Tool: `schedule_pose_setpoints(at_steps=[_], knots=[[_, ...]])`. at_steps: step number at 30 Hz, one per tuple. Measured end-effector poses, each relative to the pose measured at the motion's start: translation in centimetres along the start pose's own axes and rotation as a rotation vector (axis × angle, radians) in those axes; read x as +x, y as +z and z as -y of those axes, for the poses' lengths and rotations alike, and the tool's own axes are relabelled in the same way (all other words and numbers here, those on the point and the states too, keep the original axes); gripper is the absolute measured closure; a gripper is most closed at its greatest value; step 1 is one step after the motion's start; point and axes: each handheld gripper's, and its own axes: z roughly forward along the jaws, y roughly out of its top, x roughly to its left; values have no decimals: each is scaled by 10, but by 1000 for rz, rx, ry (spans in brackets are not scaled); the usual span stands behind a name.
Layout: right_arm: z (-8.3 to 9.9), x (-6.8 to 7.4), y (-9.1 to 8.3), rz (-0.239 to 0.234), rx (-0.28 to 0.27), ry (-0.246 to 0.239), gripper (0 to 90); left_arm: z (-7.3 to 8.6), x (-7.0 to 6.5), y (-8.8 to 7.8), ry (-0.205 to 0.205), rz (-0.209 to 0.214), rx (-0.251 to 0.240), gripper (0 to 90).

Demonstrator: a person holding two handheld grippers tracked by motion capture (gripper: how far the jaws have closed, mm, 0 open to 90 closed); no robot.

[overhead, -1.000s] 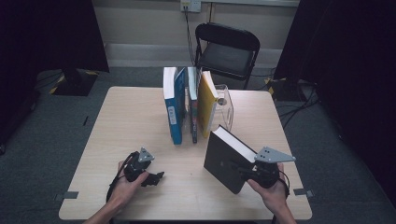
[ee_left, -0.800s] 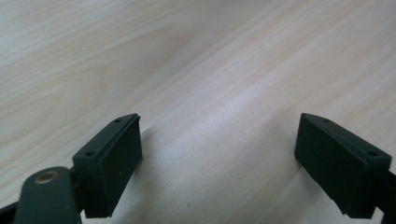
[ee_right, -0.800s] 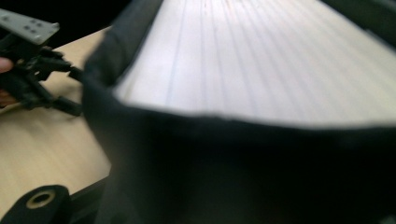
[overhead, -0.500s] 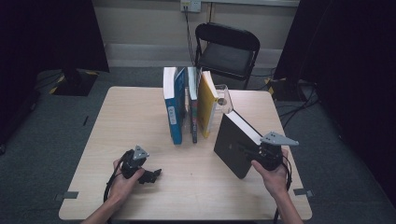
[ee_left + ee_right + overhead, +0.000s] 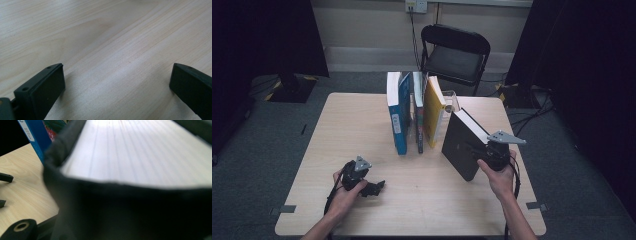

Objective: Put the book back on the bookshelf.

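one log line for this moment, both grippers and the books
left gripper: open, empty, jaws just opened | right gripper: shut on black book, tilted | book row: upright on table

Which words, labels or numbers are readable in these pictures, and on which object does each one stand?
No text can be read.
Blue book: a white label on the cover, print too small; in the right gripper view its white strip is blurred.
Middle book: spine print too small.
Yellow book: no legible print.
Black book, held in the right gripper: cover mark too faint.
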Motion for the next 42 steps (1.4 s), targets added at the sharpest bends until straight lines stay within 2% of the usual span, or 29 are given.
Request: schedule_pose_setpoints(at_steps=[5,12,15,18,19,20,24,27,29,35,39,42], knots=[[-5,2,-1,5,29,-6,491,0,0,0,0,0,-1,0],[-31,0,-9,-7,82,0,462,0,0,0,0,0,-2,0],[-45,-2,-12,-20,131,20,486,0,0,0,1,1,-2,0],[-58,-1,-11,-14,206,20,489,0,0,0,1,1,-2,0],[-58,-1,-11,-14,206,20,489,0,0,0,3,0,0,0],[-66,0,-7,-21,272,27,488,0,0,0,3,0,0,0],[-77,1,-2,-12,342,9,495,0,0,1,2,0,-1,0],[-82,0,1,-23,396,16,492,-1,0,1,2,0,-2,0],[-87,-1,4,-23,442,29,493,-1,0,1,3,1,-2,0],[-103,2,16,-1,583,8,501,-1,0,1,3,0,-3,0],[-105,2,25,-12,645,3,499,-1,0,1,4,0,-2,0],[-102,5,30,-11,661,-13,499,-1,0,1,3,0,-2,0]])
